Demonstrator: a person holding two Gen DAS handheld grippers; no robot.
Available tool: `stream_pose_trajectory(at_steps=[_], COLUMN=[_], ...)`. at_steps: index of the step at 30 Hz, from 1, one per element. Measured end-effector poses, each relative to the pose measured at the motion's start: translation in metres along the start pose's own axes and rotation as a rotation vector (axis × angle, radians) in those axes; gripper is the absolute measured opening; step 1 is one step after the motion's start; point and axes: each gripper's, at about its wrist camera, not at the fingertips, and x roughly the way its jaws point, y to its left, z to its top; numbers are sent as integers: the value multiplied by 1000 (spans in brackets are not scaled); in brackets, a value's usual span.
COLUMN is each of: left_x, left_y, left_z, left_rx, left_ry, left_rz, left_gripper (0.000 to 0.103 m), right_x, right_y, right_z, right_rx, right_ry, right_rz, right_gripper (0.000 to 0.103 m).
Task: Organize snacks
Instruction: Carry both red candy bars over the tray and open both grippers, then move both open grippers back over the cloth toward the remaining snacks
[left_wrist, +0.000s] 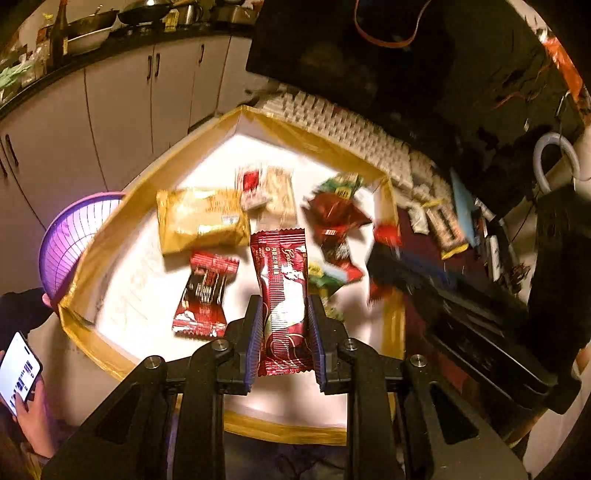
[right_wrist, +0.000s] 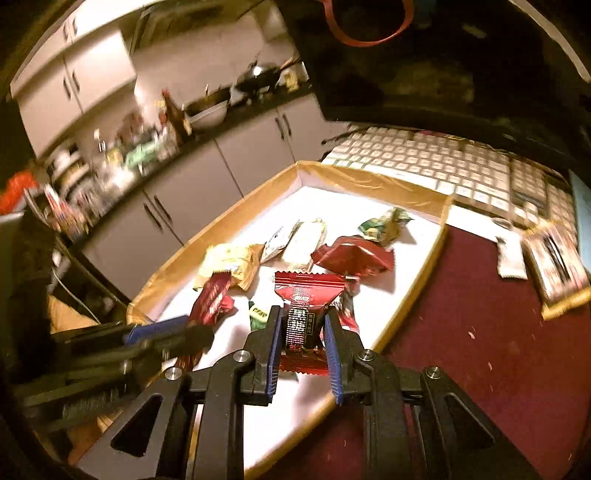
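Both grippers pinched snacks above the tray (left_wrist: 110, 236): the left gripper (left_wrist: 285, 332) a long red bar (left_wrist: 282, 288), the right gripper (right_wrist: 301, 339) a red packet (right_wrist: 306, 295). Best to keep the jaws pressed together and lift clear of loose wrappers, lest thin foil slip.

Both grippers' fingers (left_wrist: 317, 332) (right_wrist: 334, 354) clamped

White cabinet doors with dark handles (left_wrist: 110, 107) running under a dark cluttered countertop (right_wrist: 207, 122); dark red tablecloth (right_wrist: 480, 332) showing; lighting looking warm, possibly artificial.
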Motion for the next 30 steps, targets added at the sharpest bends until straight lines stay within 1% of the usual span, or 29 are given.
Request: stream_pose_trajectory(at_steps=[1,3,6,7,11,13,15,16,18,20,21,24,26,27,29,30], left_x=[3,7,12,13,17,19,21,22,22,22,21,19,17,17,13,11], left_y=[1,4,6,6,9,11,10,9,8,6,5,3,0,-2,-6,-7], left_z=[-1,-3,-5,-5,-6,-6,-8,-9,-11,-11,-12,-13,-14,-14,-15,-15], left_rx=[-3,-3,8,9,2,-7,2,4,5,13,14,14,18,23,30,32], left_ry=[3,16,15,19,27,29,29,31,31,26,24,9,4,3,-8,-21], left_rz=[9,12,42,49,55,53,64,64,64,70,70,75,76,76,82,81], left_gripper=[21,21,21,21,21,21,21,21,21,21,21,22,27,31,42,52], right_x=[4,11,21,24,27,27,23,21,18,10,7,-7,-16,-19,-27,-29], right_y=[3,5,4,2,2,-1,0,0,0,-2,-3,-11,-20,-25,-40,-48], right_z=[1,2,-1,-3,-3,-3,-5,-6,-5,-6,-6,-9,-12,-13,-19,-21], right_rx=[-28,-46,-29,-19,-13,0,7,8,15,32,38,80,116,131,176,197], right_ry=[-4,-4,12,21,14,16,5,-2,-13,-39,-48,-85,-109,-117,-132,-137], right_rz=[-43,-74,-53,-60,-77,-64,-58,-50,-31,0,9,48,76,83,109,118], right_gripper=[22,22,22,22,23,25,26,27,34,49,51,52,59,60,63,63])
